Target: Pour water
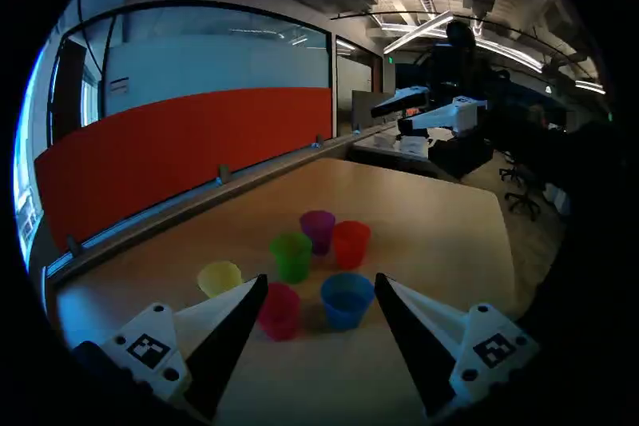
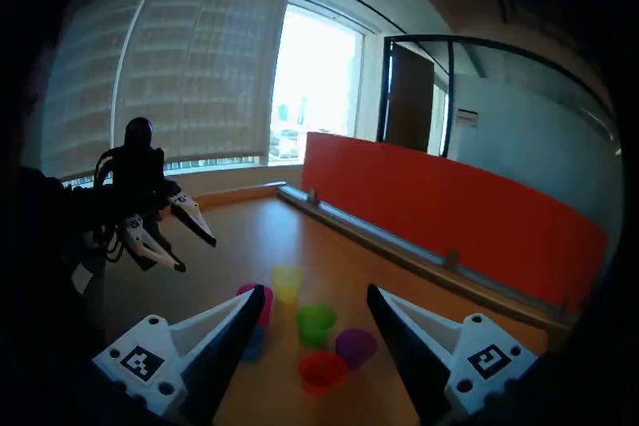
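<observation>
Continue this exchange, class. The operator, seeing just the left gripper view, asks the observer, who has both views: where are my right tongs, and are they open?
Observer: The right tongs are open, gripping nothing, and aimed toward the green cup.
Operator: Which cup is nearest them?
Observer: The red cup. The yellow cup stands farthest.
Operator: What lies behind my left tongs?
Observer: Behind the left tongs there is a bright window, with blinds beside it.
</observation>
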Tool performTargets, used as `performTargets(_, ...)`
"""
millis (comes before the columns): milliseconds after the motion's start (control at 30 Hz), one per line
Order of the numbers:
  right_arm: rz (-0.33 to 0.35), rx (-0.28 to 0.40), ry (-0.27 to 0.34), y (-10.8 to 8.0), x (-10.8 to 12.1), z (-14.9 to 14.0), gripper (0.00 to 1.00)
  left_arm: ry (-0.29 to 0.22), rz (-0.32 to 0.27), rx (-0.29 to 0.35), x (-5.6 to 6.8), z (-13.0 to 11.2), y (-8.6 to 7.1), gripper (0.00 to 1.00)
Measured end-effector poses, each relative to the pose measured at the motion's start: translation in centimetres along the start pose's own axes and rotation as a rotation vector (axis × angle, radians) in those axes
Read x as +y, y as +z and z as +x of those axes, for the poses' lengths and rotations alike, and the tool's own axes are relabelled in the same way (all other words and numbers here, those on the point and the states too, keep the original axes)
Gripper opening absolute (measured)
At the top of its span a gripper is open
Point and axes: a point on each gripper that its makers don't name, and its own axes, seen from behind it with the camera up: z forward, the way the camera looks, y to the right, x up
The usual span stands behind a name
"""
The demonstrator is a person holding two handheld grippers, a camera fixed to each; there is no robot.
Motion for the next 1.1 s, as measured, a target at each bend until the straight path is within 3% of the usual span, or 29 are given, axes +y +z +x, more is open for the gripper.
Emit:
performTargets(700,0.034,-0.047,-0.016,2.4,0.4,-2.3,0.99,0.027,-0.088,-0.133,3.9,-6.3,4.9,0.99)
performTargets(1100,0.047,-0.055,-0.023,3.5,0.3,-2.4,0.99,0.022,-0.085,-0.189,4.4,-9.4,8.4,1.00)
